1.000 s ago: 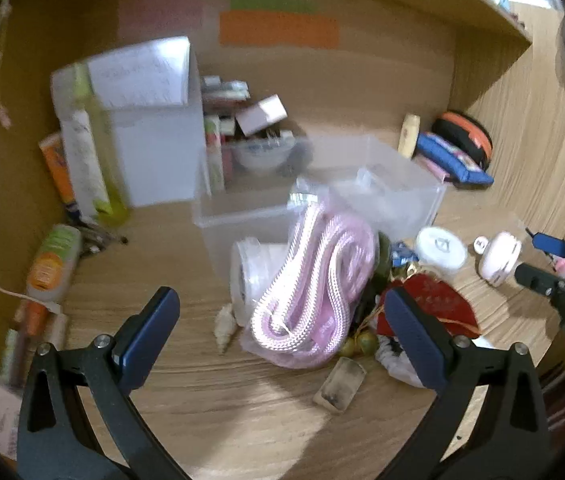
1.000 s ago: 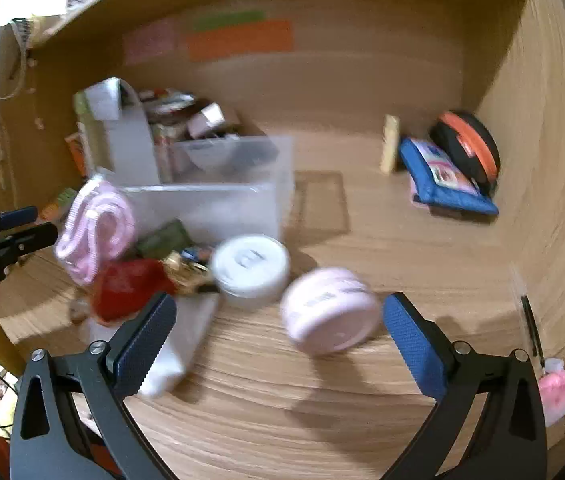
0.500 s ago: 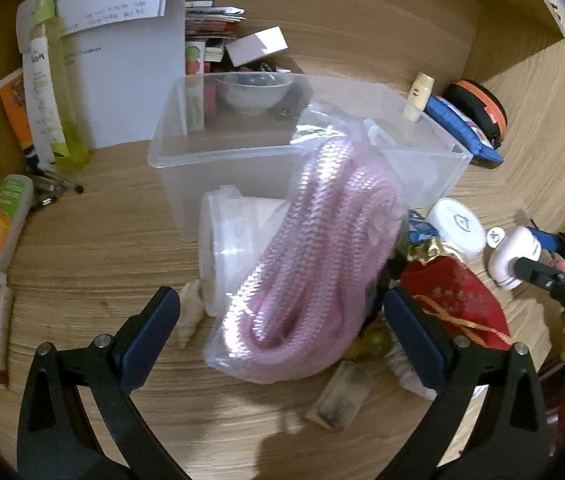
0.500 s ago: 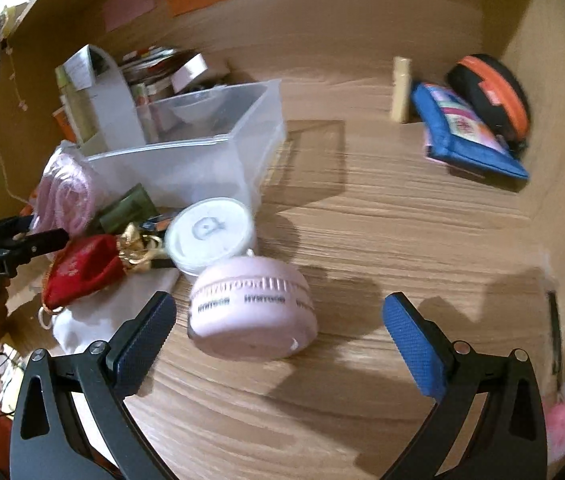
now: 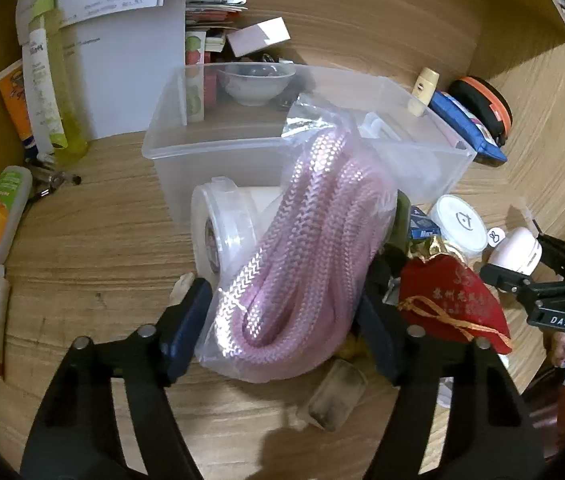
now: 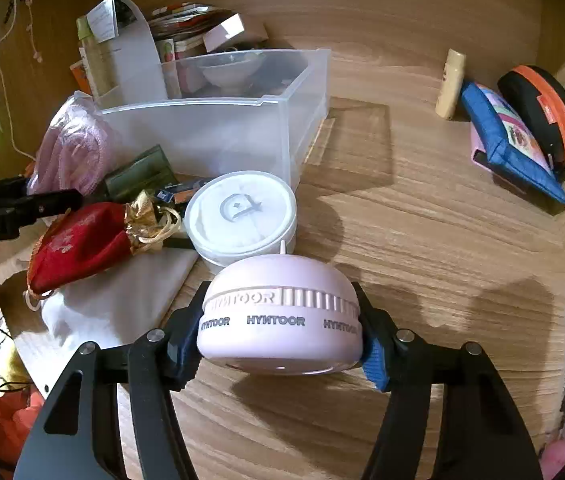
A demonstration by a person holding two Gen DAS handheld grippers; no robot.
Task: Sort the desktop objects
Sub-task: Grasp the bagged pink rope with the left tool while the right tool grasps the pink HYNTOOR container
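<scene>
Desk [image 6: 422,240]: wood-grain surface, matt.
Bin [image 6: 218,136] beyond both tongs: translucent frosted plastic, smooth.
Between the left tongs' pads: pink rope [image 5: 302,264], braided weave with sheen, inside a clear glossy plastic bag [image 5: 218,344].
Between the right tongs' pads: pink round case [image 6: 282,320], smooth matt plastic with a ribbed band.
Left of that case: red pouch [image 6: 78,244], cloth, with a gold foil-like neck.
</scene>
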